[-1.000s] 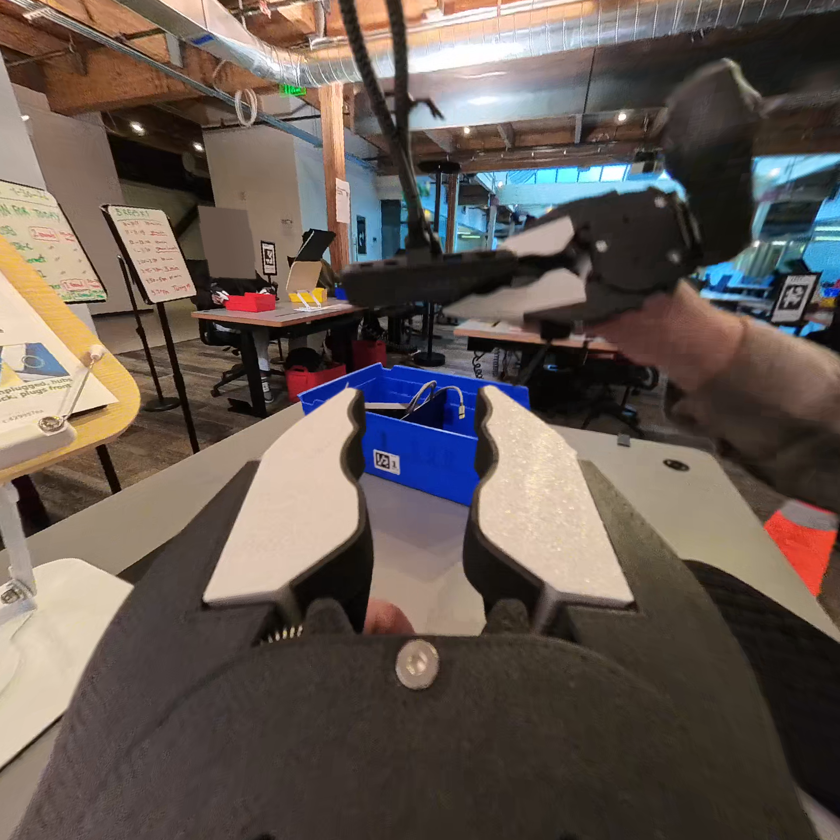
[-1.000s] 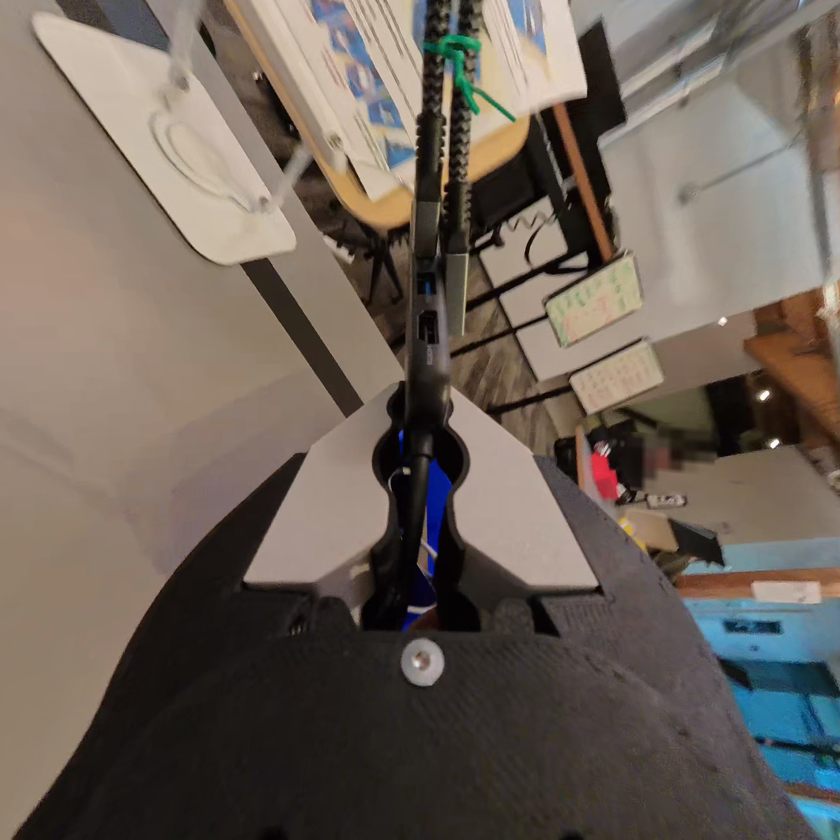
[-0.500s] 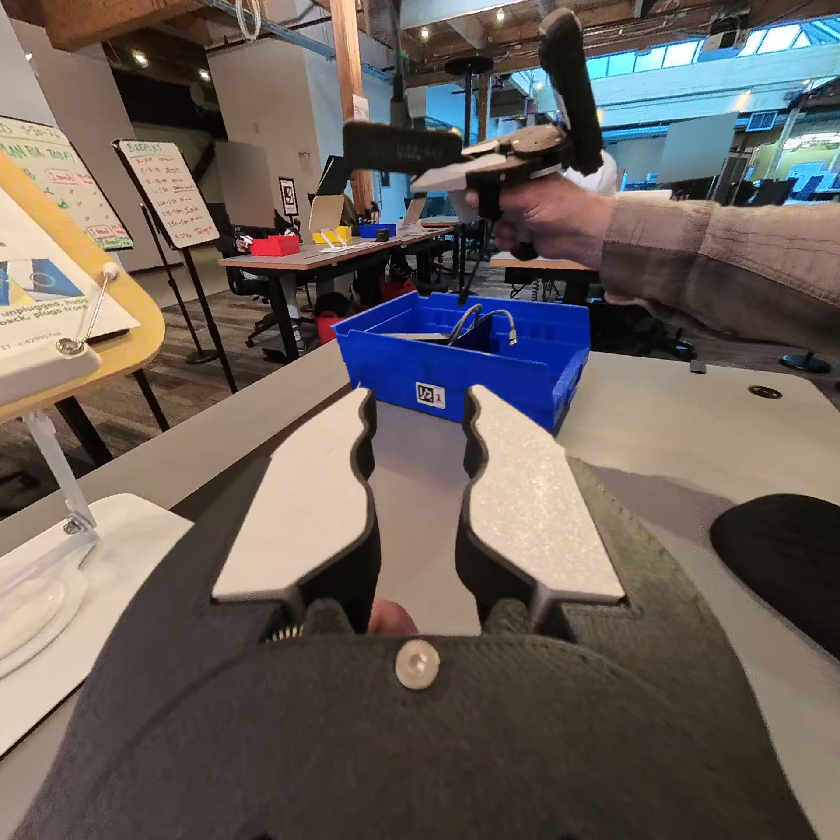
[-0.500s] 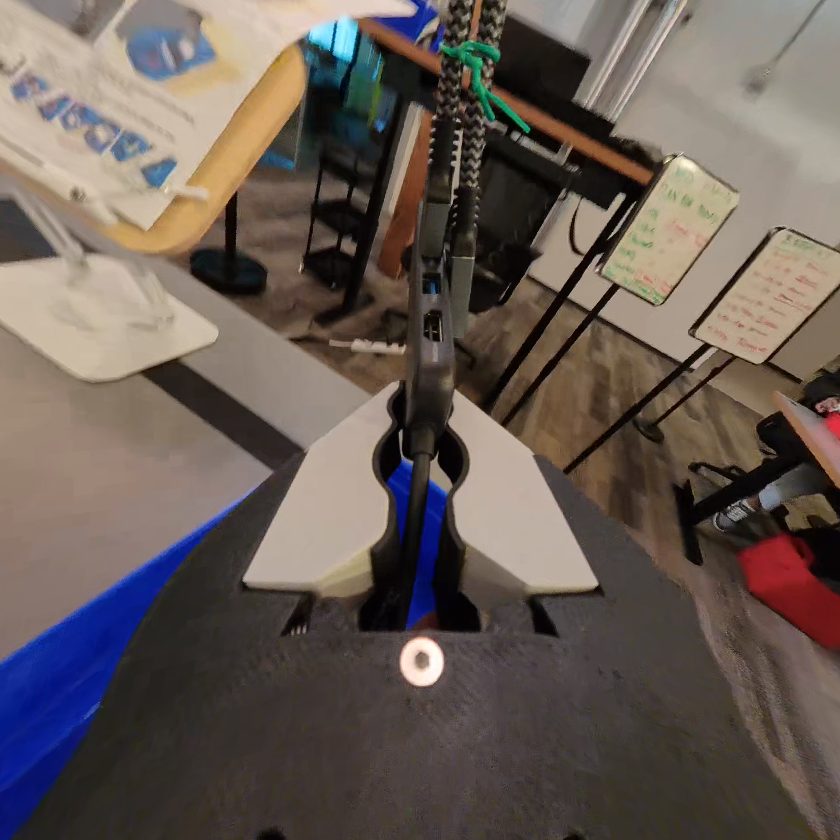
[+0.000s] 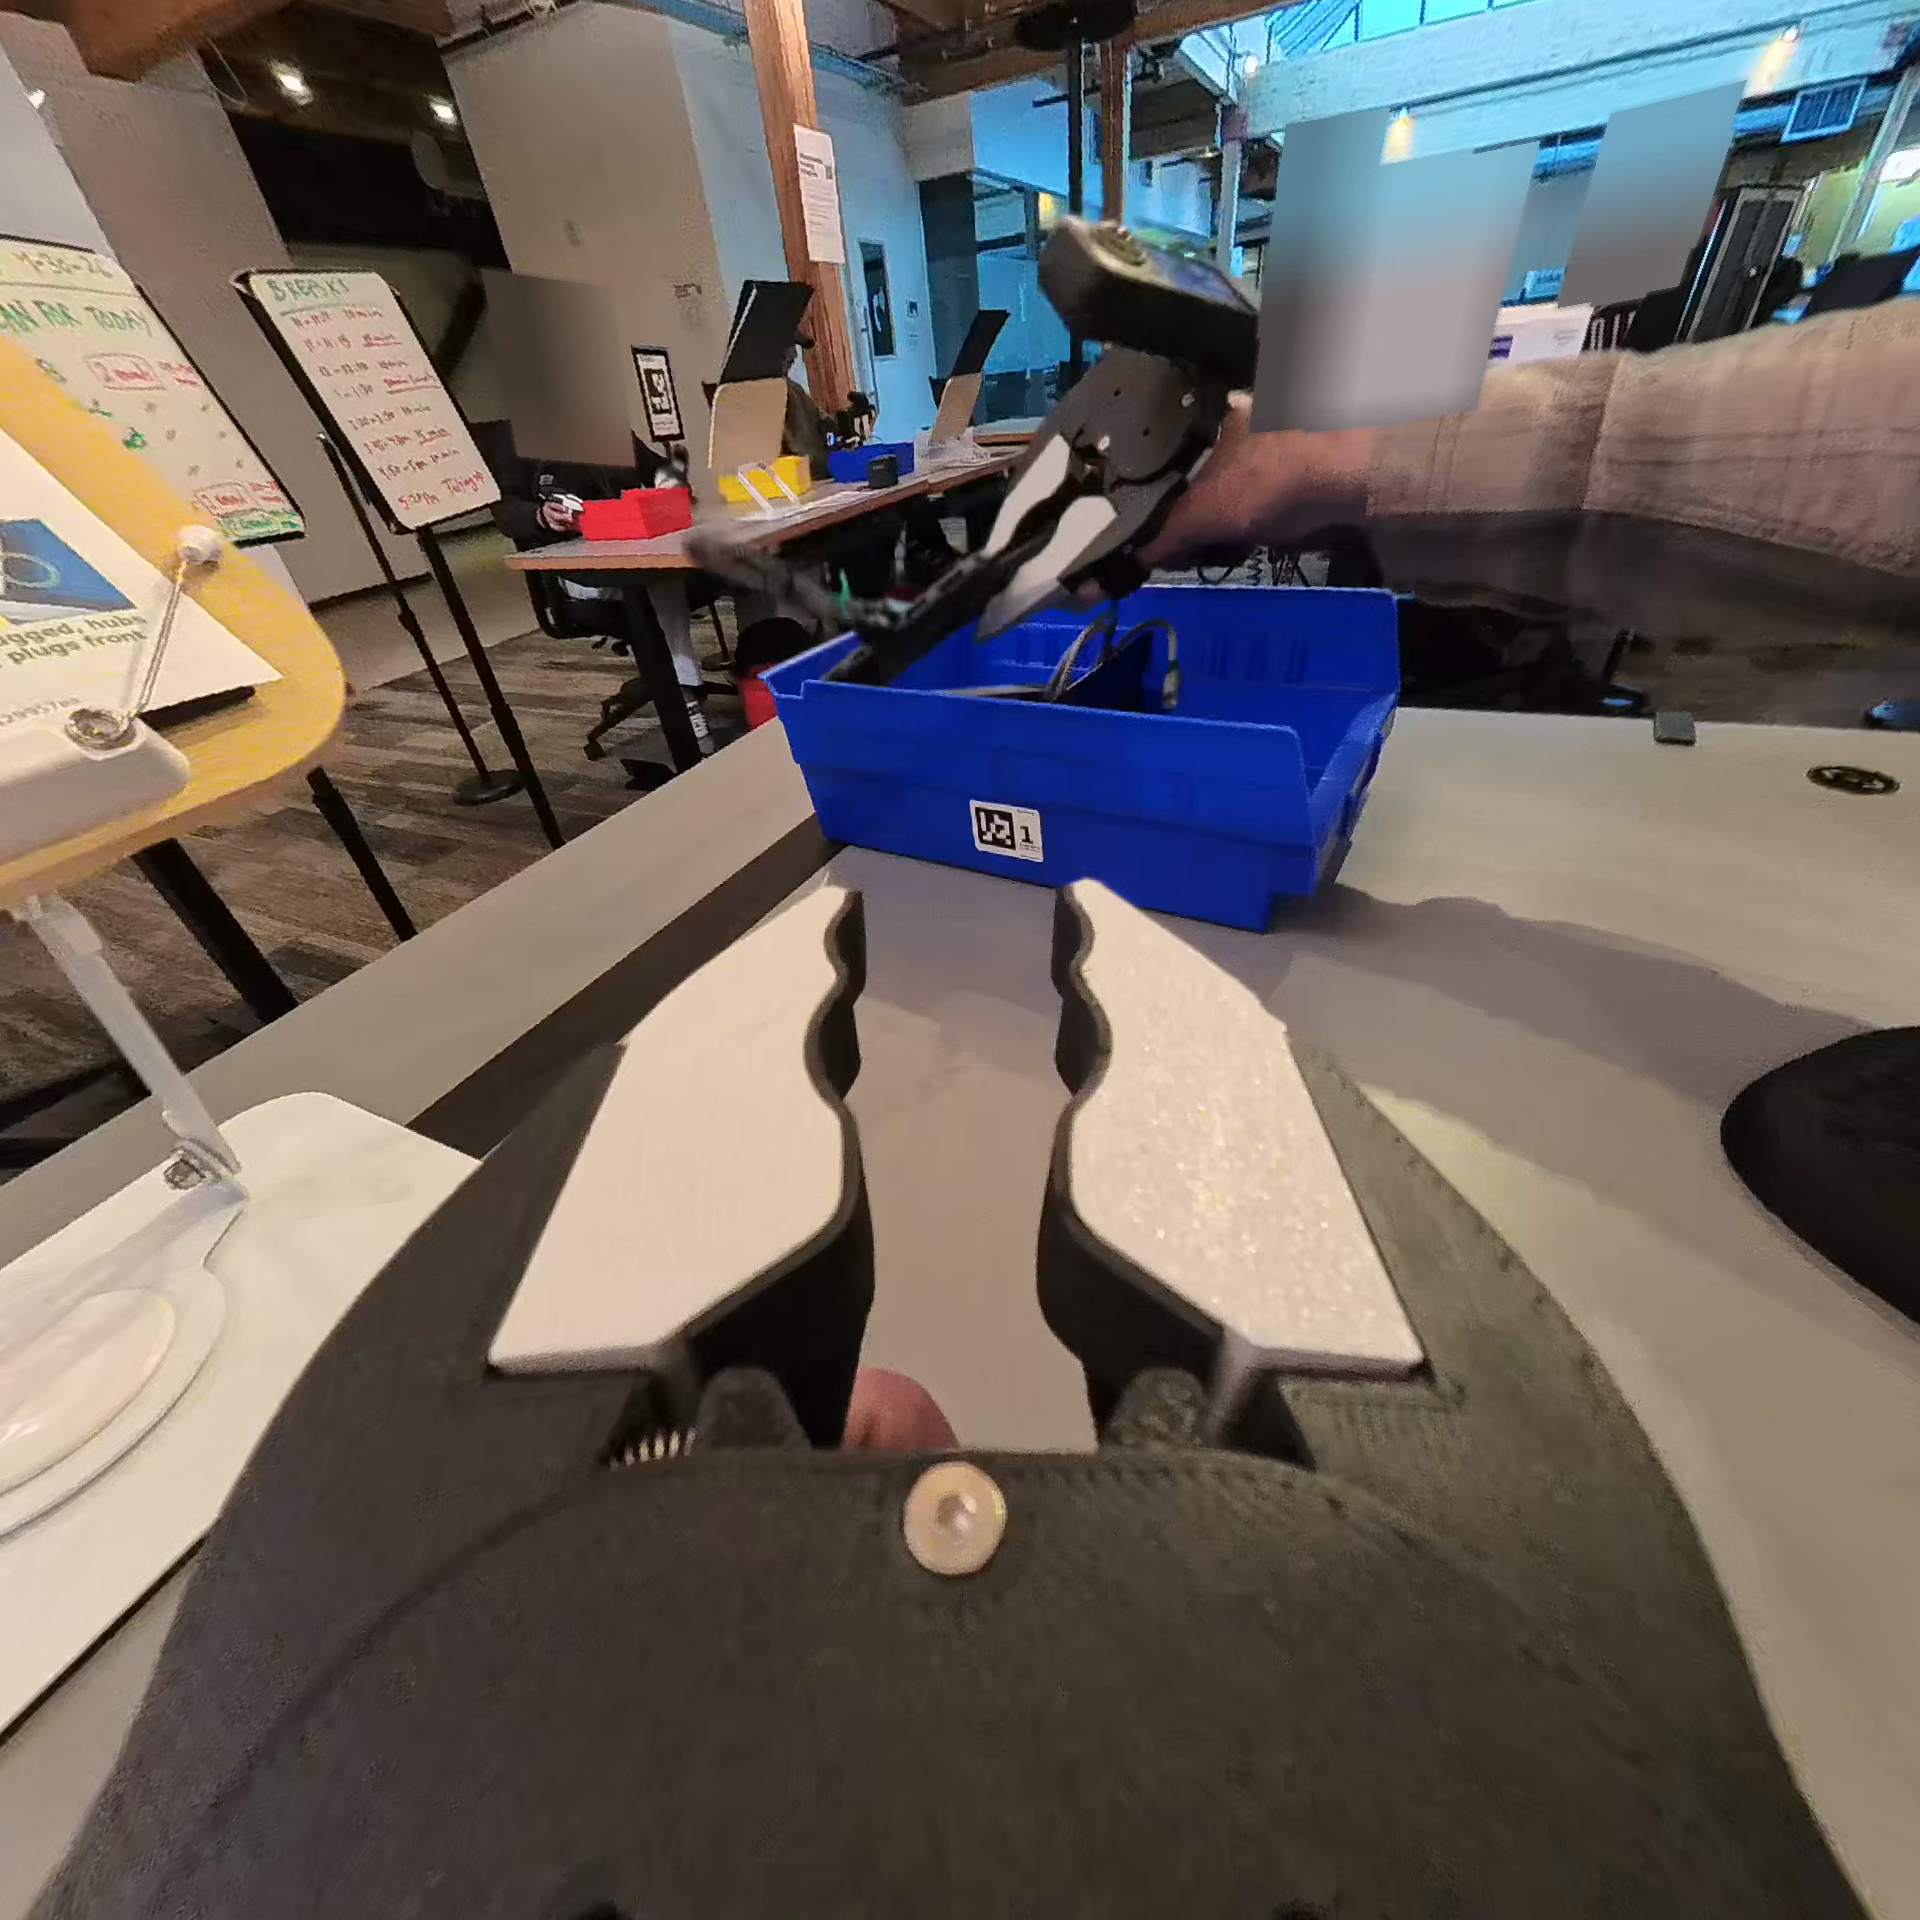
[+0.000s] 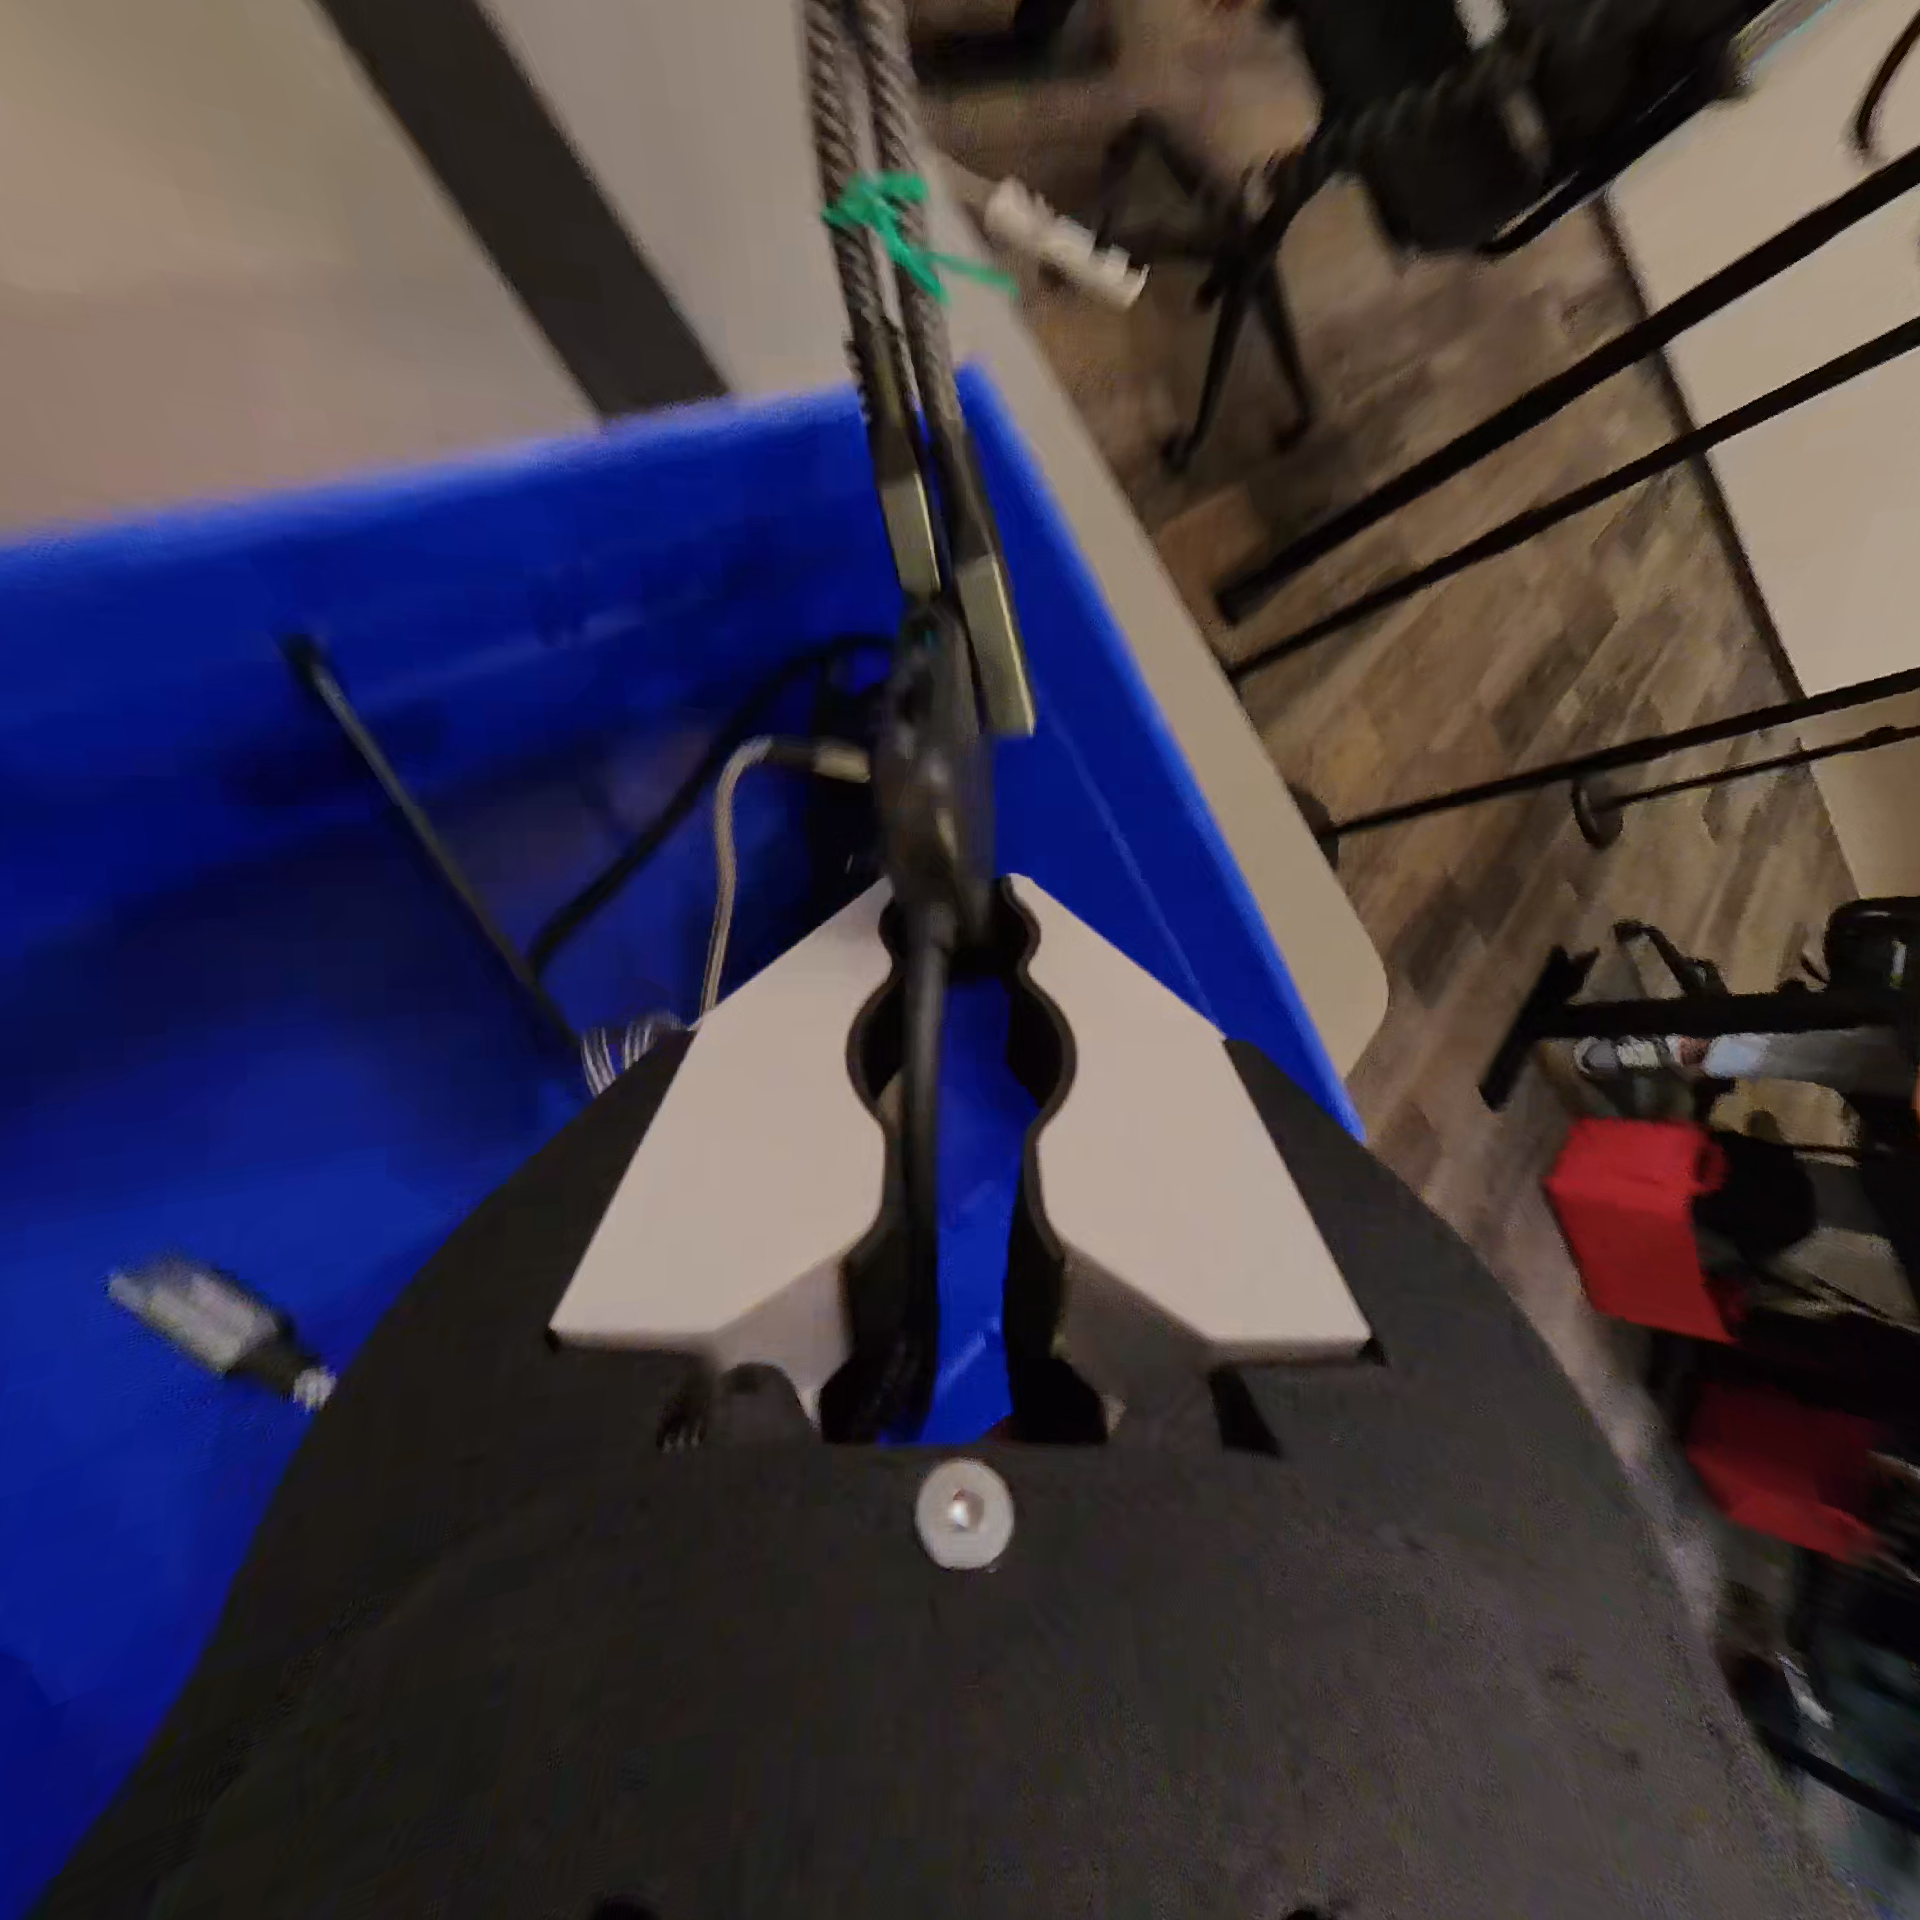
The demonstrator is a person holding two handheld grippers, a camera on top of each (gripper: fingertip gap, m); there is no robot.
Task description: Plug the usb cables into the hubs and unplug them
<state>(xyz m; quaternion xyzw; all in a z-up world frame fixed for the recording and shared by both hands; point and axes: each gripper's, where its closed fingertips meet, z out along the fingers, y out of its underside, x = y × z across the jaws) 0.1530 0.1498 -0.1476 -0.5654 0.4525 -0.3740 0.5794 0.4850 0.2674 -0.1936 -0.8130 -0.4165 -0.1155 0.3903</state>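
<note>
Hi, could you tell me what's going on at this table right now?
A person is working with two handheld grippers. The right gripper is shut on a black USB hub with two braided cables plugged in, tilted down over the left end of the blue bin. More loose cables lie inside the bin. The left gripper is open and empty, low over the grey table in front of the bin.

A grey table spreads out ahead of the gripper. Just left of it stands a white stand base, carrying a tilted yellow board. Farther ahead on the left, two whiteboards stand on the wood floor. Red bins sit on a distant desk.
</note>
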